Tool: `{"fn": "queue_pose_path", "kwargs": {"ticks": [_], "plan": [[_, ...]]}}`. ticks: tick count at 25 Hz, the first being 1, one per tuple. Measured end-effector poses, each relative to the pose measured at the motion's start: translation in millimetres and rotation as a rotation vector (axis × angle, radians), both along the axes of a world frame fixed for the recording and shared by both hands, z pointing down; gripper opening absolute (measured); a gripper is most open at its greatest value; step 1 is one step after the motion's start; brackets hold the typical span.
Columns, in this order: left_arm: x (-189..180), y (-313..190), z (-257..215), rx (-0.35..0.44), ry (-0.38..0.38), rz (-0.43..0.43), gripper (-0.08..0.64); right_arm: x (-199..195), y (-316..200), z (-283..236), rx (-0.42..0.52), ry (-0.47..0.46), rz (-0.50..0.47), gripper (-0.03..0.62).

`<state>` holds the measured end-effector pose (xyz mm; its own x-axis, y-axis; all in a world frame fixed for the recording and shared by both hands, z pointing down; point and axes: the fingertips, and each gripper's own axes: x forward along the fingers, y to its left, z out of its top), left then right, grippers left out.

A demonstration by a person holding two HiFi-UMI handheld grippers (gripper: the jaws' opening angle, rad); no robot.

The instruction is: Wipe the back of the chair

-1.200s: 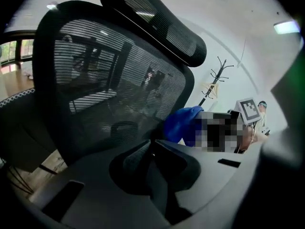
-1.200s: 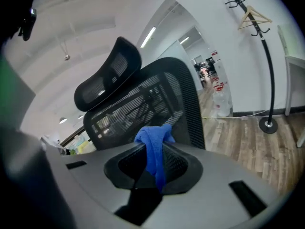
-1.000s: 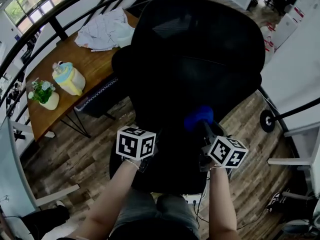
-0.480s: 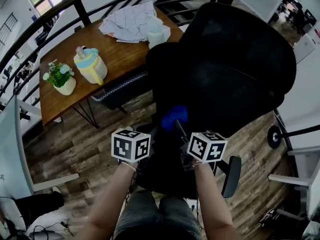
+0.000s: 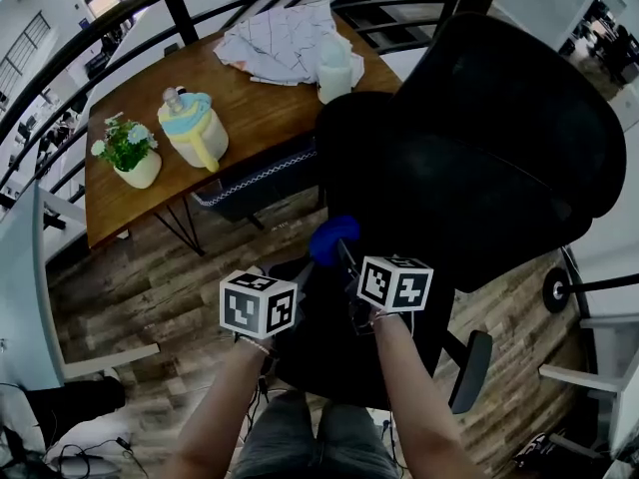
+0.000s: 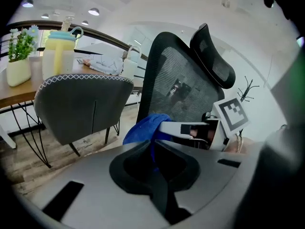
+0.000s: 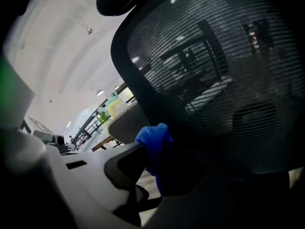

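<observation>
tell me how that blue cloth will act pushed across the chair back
Probably floppy: the blue cloth sits bunched in the right gripper. Likely light, since a pinch holds it. It may drag on the mesh chair back.

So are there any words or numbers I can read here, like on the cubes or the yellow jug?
No words or numbers can be read anywhere.
On the left cube and the right cube: only black and white squares, no letters.
On the yellow jug: no label shows.
On the blue cloth: nothing, it is plain.
</observation>
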<state>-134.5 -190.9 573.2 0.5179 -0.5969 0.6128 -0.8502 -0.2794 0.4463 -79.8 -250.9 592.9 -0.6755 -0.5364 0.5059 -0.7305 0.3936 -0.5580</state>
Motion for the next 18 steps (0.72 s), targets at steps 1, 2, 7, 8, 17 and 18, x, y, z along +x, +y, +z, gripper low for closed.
{"fn": "queue_pose_path", "kwargs": {"ticks": [1,2,7,8,17,18], "plan": [[0,0,3,-0.006,0.001,0.0,0.034,3,-2,5,-0.011,0.003,0.017,0.092],[1,-1,6,-0.01,0.003,0.001,0.035,8,-4,10,-0.02,0.002,0.036,0.092],[17,-10,13,-0.016,0.012,0.017,0.034,36,-14,21,-0.031,0.009,0.111,0.092],[22,-11,14,-0.017,0.013,0.025,0.034,42,-15,22,-0.032,0.011,0.122,0.092],[70,-19,19,-0.022,0.021,0.101,0.034,97,-15,24,-0.027,0.027,0.19,0.092],[77,-19,19,-0.022,0.021,0.113,0.034,104,-15,24,-0.025,0.029,0.2,0.092]]}}
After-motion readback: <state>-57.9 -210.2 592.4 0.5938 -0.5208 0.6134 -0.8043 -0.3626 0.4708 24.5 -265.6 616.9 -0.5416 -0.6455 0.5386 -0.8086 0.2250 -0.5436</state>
